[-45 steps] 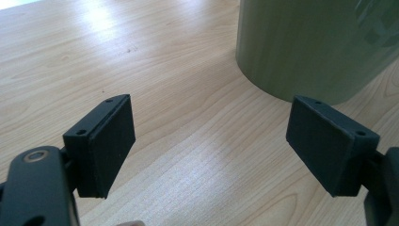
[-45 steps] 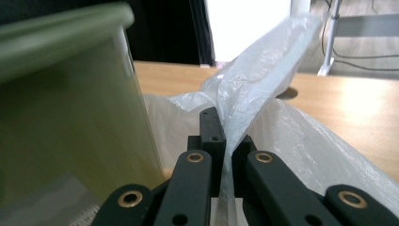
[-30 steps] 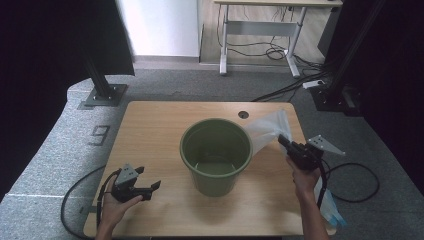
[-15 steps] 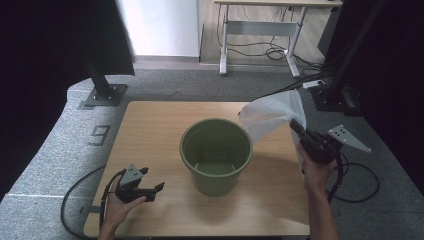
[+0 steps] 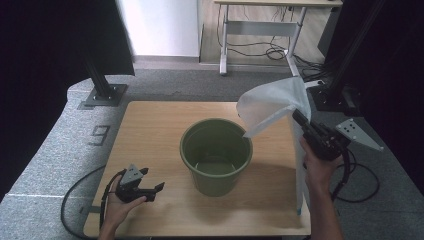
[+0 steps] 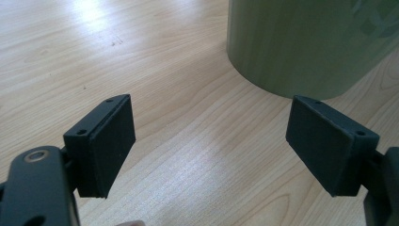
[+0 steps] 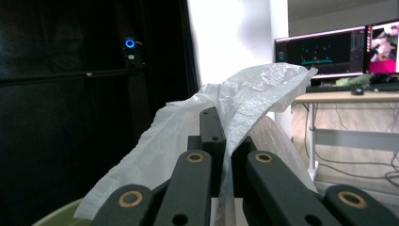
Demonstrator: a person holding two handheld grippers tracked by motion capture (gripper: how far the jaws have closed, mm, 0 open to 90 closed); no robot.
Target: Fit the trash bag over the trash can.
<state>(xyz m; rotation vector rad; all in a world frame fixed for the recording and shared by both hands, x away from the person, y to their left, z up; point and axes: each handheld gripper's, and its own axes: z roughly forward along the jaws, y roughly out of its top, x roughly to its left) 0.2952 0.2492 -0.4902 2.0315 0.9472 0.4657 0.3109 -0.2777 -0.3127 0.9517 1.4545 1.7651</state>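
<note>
Thin white plastic is clamped between the fingers [image 7: 214, 136] of the right gripper [image 5: 299, 119], which are pressed fully together on a fold of the bag [image 5: 272, 107]. In the right gripper view the film drapes over both sides of the closed pair and billows up ahead of them, so the hold looks to be near the bag's mouth or an edge; exactly which part is pinched cannot be told. From the high view the bag hangs in the air, raised above the far right part of the desk [image 5: 150, 130], its loose corner pointing down toward the rim of the green bucket [image 5: 216, 155] without touching it. A strip of it also trails down along the desk's right edge. Lifting it this high probably lets the film fall open and clear of the wood, ready to be drawn over the bucket as a liner.

The left gripper [image 5: 148, 186] lies low at the near left corner, cradled in the person's left hand [image 5: 120, 207]. Its fingers [image 6: 106, 146] stand wide apart with nothing but bare wood between them. They point at the bucket's wall, which sits near but apart, as if waiting to steady the bucket or catch the bag's other edge.

The bucket itself stands upright in the middle of the desk, empty inside.
</note>
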